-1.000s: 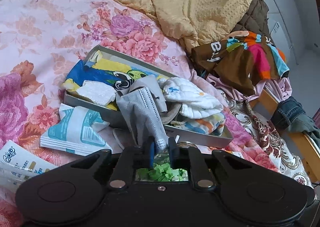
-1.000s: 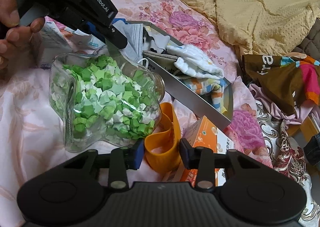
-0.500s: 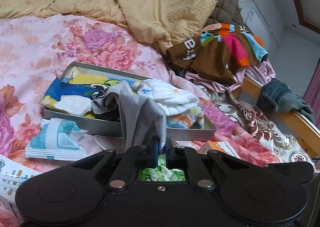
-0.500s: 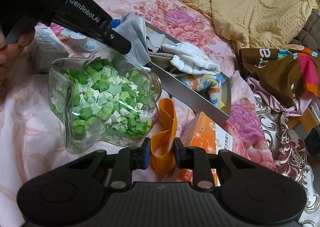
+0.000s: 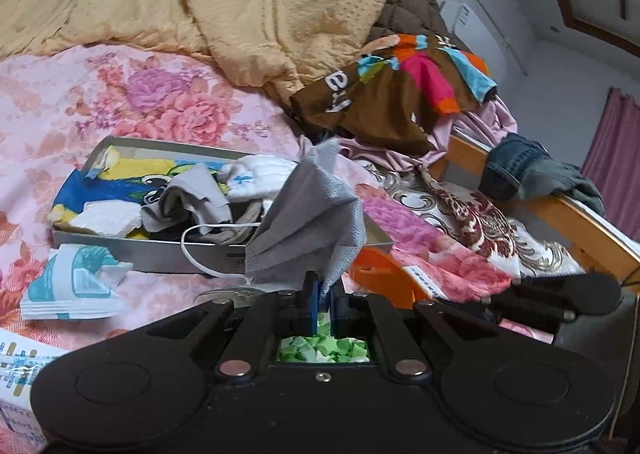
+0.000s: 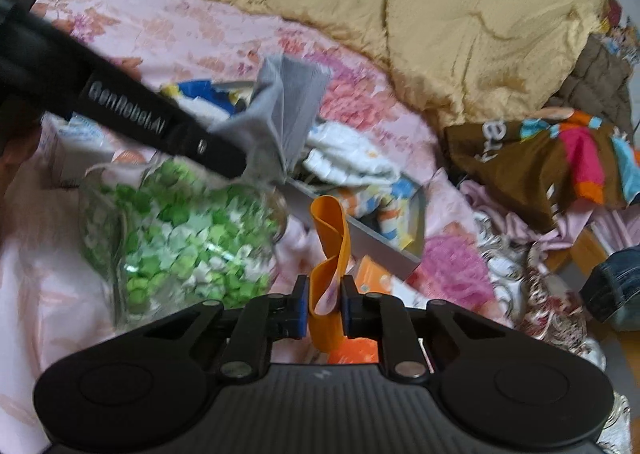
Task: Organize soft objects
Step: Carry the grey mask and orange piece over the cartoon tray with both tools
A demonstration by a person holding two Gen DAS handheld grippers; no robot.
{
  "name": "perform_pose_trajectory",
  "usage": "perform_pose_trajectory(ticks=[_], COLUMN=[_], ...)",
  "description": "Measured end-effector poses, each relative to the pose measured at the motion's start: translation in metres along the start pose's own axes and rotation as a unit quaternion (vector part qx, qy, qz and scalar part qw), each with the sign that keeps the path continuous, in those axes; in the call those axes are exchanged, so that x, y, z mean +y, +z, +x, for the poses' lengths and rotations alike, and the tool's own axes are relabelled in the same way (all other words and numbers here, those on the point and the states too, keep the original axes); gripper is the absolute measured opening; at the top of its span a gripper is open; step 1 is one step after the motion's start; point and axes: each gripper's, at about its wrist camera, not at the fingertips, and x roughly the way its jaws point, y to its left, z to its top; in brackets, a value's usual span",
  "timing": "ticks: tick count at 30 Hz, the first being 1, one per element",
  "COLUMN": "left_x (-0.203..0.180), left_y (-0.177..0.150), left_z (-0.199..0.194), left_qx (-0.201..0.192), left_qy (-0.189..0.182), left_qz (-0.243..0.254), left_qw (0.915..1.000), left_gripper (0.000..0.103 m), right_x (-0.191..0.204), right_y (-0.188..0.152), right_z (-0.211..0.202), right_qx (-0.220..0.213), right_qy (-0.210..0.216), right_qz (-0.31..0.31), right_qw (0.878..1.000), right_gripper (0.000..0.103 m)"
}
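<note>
Here, on a bed with a pink floral sheet (image 5: 60,101), the left hand-held gripper (image 5: 324,300) pinches a corner of a grey face mask (image 5: 312,221), lifted above a shallow metal tray (image 5: 160,252) of small cloth items. The right hand-held gripper (image 6: 324,304) is closing its jaws around an orange elastic band (image 6: 332,238), beside a glass jar (image 6: 180,238) of green paper stars.
</note>
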Motion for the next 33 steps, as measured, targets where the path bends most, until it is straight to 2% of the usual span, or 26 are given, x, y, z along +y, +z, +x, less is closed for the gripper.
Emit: perform_pose_trajectory(ticks=[9, 14, 16, 23, 33], left_x=[-0.006, -0.004, -0.009, -0.027, -0.029], left_y=[0.005, 0.018, 0.025, 0.058, 0.113], left_z=[-0.005, -0.002, 0.001, 0.021, 0.073], left_qx=[-0.02, -0.022, -0.026, -0.034, -0.036], left_qy=[0.02, 0.028, 0.034, 0.043, 0.054], left_qz=[0.021, 0.005, 0.019, 0.074, 0.088], left_qw=[0.9994, 0.9993, 0.9989, 0.9958, 0.994], left_gripper=[0.003, 0.003, 0.003, 0.003, 0.003], right_x=[-0.02, -0.041, -0.051, -0.076, -0.123], right_y=[0.012, 0.025, 0.028, 0.037, 0.046], right_z=[-0.005, 0.008, 0.016, 0.043, 0.087], right_qx=[-0.058, -0.093, -0.103, -0.119, -0.121], right_qy=[-0.023, -0.026, -0.024, -0.005, 0.027], right_qz=[0.039, 0.08, 0.095, 0.132, 0.202], right_qw=[0.997, 0.992, 0.99, 0.984, 0.971], right_gripper=[0.017, 0.017, 0.017, 0.017, 0.017])
